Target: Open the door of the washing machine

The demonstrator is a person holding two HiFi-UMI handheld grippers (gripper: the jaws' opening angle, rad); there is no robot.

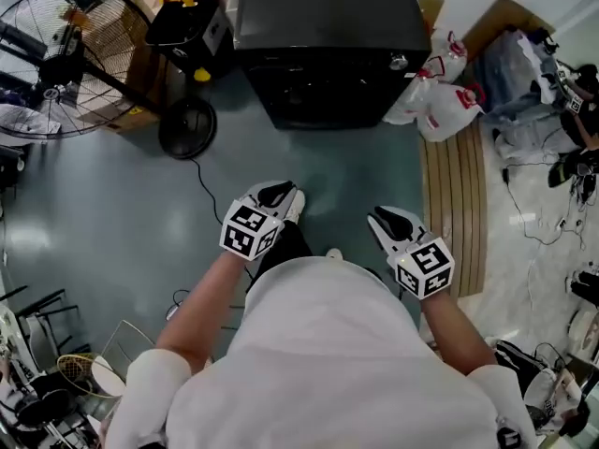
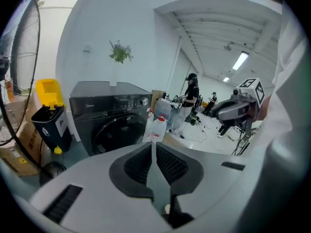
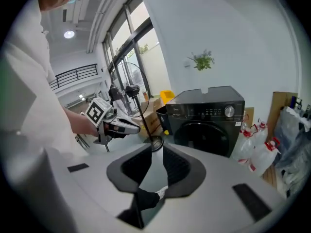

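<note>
Washing machine (image 1: 323,54) stands at the top of the head view, against the wall. It is black, and its round door (image 3: 204,135) faces the person. The door is shut. A small white vase with a green plant (image 2: 119,55) sits on top of the machine.

The person stands on the gray floor (image 1: 112,213), a few steps back from the machine, and holds both claws out in front. The left claw (image 1: 278,193) is closed. Its two jaws are together and there is nothing in them. The right claw (image 1: 388,221) also has its jaws almost together, with only a thin slit showing, and nothing sits between them. Both claws point toward the machine and tip down a little. They are well apart from the door and do not touch it. Each claw has a white cube with black squares on it.

To the left of the machine there is a black bin with a yellow lid (image 1: 182,17). A big fan (image 1: 56,64) stands farther left, and its round black foot (image 1: 187,127) rests on the floor near the bin. To the right of the machine lie some plastic jugs (image 1: 440,92) with red caps. A wooden slat board (image 1: 456,204) lies on the floor by the right claw.
</note>
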